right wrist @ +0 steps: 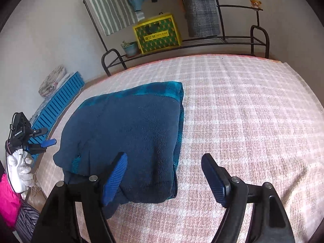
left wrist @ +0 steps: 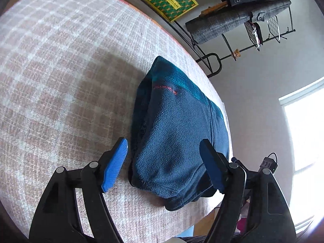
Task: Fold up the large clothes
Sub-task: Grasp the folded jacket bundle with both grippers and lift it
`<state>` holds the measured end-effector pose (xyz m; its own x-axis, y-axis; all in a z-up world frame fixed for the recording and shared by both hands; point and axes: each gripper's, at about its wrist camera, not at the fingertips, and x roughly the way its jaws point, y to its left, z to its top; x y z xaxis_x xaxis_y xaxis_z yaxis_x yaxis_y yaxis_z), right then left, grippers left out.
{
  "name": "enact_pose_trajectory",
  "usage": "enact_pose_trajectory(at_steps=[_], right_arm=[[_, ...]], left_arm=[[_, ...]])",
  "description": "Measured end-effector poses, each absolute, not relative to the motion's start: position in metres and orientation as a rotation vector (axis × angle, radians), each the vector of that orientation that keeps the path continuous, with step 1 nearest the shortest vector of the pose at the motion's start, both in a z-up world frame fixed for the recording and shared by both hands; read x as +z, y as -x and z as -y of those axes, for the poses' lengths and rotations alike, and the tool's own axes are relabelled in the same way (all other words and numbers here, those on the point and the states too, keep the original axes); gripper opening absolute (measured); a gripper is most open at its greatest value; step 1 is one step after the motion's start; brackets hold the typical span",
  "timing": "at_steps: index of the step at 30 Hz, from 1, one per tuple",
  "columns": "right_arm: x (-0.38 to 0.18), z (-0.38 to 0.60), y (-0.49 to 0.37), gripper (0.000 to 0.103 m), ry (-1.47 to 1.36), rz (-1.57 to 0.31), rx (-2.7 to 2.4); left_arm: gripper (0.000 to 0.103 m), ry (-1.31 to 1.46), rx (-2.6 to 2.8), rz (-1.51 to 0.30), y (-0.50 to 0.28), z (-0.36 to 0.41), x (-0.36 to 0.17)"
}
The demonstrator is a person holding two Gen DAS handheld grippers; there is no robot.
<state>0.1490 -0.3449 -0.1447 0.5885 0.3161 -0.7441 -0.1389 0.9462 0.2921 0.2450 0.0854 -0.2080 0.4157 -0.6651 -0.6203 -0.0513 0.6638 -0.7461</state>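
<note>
One dark blue fleece jacket [left wrist: 174, 133] lay folded into a compact bundle on the pink-and-white checked bedspread [left wrist: 60, 70], near the bed's edge, with teal panels at its far end and one line of red stitched lettering on top. Two grippers were in view, each with two blue-padded fingers. The left gripper [left wrist: 164, 162] was spread wide, its fingers straddling the near end of the bundle without pinching it. The right gripper [right wrist: 165, 179] was likewise released and held nothing, one finger over the jacket's near corner, the other over bare bedspread. Beyond the bed stood one black metal rack [right wrist: 202, 42] carrying one yellow-and-green box [right wrist: 157, 33], one potted plant [right wrist: 129, 47] and one small teddy bear [right wrist: 255, 3]
</note>
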Motion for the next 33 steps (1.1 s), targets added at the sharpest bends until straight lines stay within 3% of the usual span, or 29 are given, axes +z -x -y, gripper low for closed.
enact_pose_trajectory(at_steps=[2, 17, 24, 27, 33], right_arm=[[-0.148, 0.345, -0.156, 0.085, -0.221, -0.911, 0.274], [-0.203, 0.363, -0.209, 0.084, -0.483, -1.042, 0.385], [-0.222, 0.341, -0.229, 0.084, -0.537, -1.091, 0.448], [-0.222, 0.328, -0.233, 0.078, -0.509, -1.104, 0.460], [-0.211, 0.314, -0.231, 0.056, -0.413, -1.102, 0.421]], left_arm=[[0.076, 0.804, -0.422, -1.117, -0.252, -0.086, -0.220], [0.075, 0.829, -0.440, -1.197, -0.294, -0.060, -0.257], [0.056, 0.782, -0.463, -1.199, -0.306, -0.041, -0.256], [0.049, 0.736, -0.441, -1.188, -0.305, -0.034, -0.249], [0.034, 0.549, -0.400, -1.133, -0.305, -0.009, -0.222]])
